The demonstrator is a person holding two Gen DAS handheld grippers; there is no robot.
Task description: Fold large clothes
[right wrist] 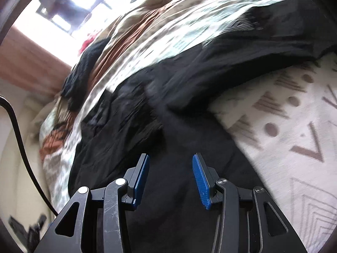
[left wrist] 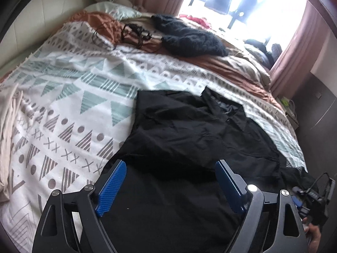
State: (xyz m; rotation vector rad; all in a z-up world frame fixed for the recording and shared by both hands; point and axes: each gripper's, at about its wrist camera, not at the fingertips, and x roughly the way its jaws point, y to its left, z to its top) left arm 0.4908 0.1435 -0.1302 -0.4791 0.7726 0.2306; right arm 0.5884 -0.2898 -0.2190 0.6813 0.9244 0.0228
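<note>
Setting: bedroom, wide bed [left wrist: 69,97] under a white bedspread printed with green and grey triangles; pink curtains [left wrist: 290,48] frame a bright far window.
Garment: large black cloth garment [left wrist: 189,139] lies rumpled on the near right part of the bed.
Left gripper [left wrist: 170,168]: blue-padded jaws spread wide above the garment's near edge, nothing between them.
Right gripper [right wrist: 170,162]: jaws partly apart over the black fabric, pads clear of it.
Far side: dark fuzzy knit [left wrist: 189,35] near the pillows.
</note>
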